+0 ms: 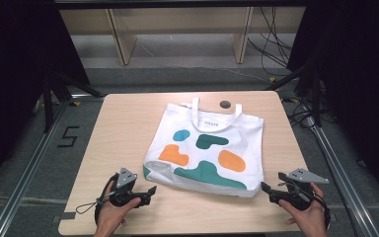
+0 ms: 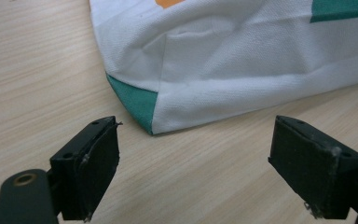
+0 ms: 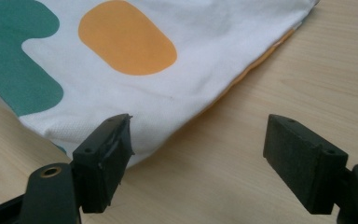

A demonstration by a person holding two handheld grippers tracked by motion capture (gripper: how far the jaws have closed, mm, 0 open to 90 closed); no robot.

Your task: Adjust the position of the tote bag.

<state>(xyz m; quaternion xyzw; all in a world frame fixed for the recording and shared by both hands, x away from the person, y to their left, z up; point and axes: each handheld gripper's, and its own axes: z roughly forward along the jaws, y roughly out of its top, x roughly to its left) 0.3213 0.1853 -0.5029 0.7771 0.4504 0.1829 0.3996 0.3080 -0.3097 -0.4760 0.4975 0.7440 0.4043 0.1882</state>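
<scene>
A white tote bag (image 1: pixel 208 148) with teal and orange shapes lies flat in the middle of the wooden table (image 1: pixel 123 128), handles toward the far edge. My left gripper (image 1: pixel 148 191) rests near the front left, open, pointing at the bag's near-left corner (image 2: pixel 144 109), which lies just beyond its empty jaws. Over at the front right, my right gripper (image 1: pixel 267 188) also stands open, aimed at the bag's near-right corner (image 3: pixel 140 140). Its left fingertip (image 3: pixel 109 158) sits right at the bag's edge; nothing is between the jaws.
A small dark round object (image 1: pixel 224 104) lies on the table by the bag's handles. Beyond the table's far edge stand wooden shelf legs (image 1: pixel 121 39) and cables (image 1: pixel 271 44). Metal frame rails (image 1: pixel 24 173) run along both sides of the table.
</scene>
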